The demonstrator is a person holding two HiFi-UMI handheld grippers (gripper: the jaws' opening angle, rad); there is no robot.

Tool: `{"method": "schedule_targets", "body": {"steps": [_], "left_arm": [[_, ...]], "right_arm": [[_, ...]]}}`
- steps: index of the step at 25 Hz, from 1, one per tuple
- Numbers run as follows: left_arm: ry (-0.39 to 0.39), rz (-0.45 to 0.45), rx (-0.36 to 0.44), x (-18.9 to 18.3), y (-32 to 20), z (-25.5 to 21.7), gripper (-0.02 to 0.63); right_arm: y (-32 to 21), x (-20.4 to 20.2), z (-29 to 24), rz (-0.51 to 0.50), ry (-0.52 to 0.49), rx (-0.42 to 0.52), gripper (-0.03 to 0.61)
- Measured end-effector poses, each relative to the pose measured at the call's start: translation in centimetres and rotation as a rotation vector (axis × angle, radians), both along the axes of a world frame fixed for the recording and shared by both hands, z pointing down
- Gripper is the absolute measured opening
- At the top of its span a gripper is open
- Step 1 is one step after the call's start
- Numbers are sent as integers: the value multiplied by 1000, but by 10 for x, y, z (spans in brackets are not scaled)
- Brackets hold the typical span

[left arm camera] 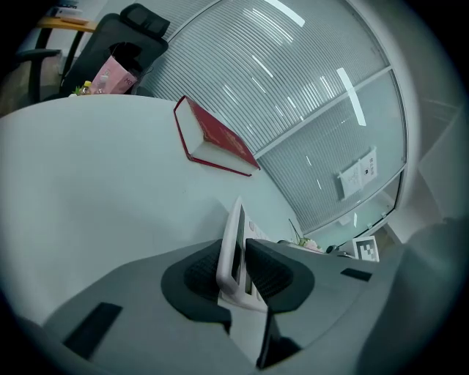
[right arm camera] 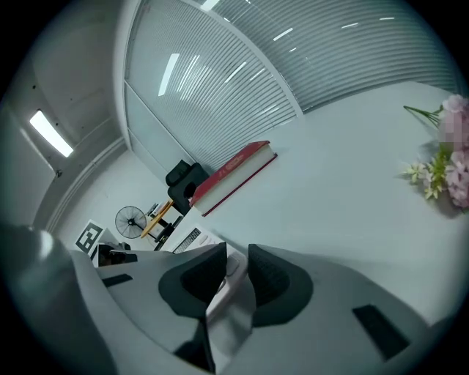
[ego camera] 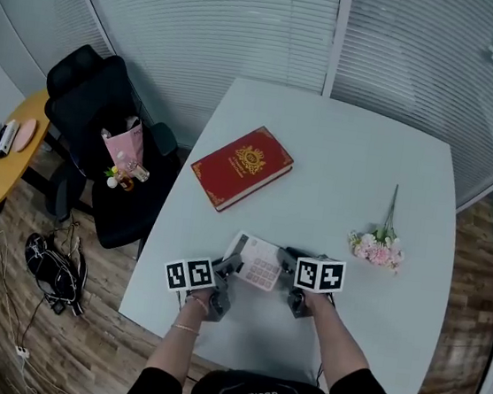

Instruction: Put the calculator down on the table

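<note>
You're gripping calculator (ego camera: pixel 255 261) at lower centre of frame: left claw (left arm camera: pixel 240 253) and right claw (right arm camera: pixel 236 267) each clamping one edge. Contact with surface (ego camera: pixel 349 160) unclear; set-down and release remaining.

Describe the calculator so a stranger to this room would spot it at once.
Start at the white table by the glass wall. Over its near half, the calculator is held between the left gripper and right gripper. It is white with keys, unlike the red book and pink flowers.
</note>
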State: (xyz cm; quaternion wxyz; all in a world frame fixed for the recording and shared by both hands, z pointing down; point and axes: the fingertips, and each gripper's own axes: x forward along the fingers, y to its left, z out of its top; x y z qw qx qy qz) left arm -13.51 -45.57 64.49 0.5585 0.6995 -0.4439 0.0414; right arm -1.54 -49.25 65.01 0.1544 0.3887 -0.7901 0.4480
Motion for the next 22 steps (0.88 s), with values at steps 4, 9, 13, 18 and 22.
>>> {"method": "schedule_targets", "body": {"steps": [4,9,13,18,22], "left_arm": [[-29,14,-5,-1,-9,5,97],[-54,17,7,-1,-17,7,103],[-91,3,7,-1,-18,9,110],[-117,20,19,1,-17,9,118],[-139,12,19,-2,-17,11,131]], "right_arm": [[-7,-1,7,15,0,-14,101],[-12,0,9,19,30,-10,103],[-12,2,14,20,109,-5,109],[-11,4,17,13,161,-21,114],[-11,6,17,31,140,-43,120]]}}
